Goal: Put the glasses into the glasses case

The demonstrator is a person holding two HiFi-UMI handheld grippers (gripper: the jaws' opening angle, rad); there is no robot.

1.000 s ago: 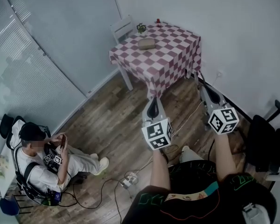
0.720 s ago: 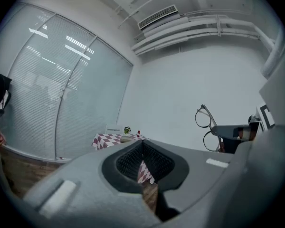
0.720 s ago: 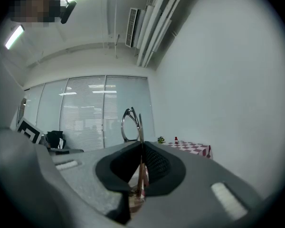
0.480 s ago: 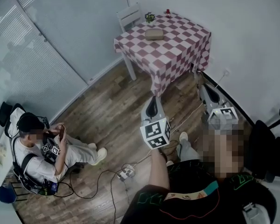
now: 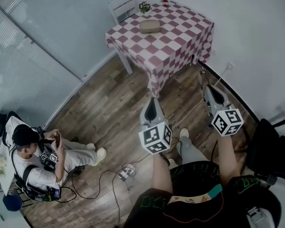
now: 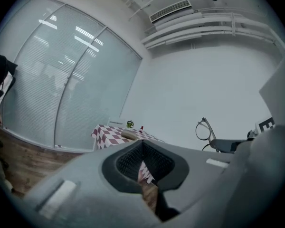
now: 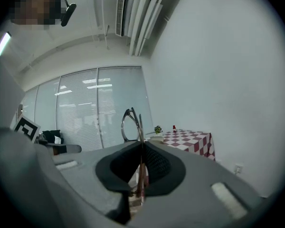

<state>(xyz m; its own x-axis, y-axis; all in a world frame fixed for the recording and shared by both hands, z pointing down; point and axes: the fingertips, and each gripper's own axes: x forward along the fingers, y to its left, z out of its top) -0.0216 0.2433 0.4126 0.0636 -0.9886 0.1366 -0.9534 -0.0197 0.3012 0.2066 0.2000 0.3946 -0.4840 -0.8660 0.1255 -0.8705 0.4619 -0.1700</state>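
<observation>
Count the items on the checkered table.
3: case mid-table, plant at the far edge, small red thing beside the plant near the far corner. The glasses aren't there; the right claw holds them. Tiny items could escape this view.

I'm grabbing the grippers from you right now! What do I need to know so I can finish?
Left gripper: jaws together, nothing in them.
Right gripper: shut on the glasses, which stick up above its jaws.
Glasses case: lying on the checkered table, across the wooden floor from you, probably out of reach from here. It is too small to tell whether it is open.
Done: the glasses are picked up.
Left: walk to the table, open the case with the left gripper if needed, lay the glasses inside.
</observation>
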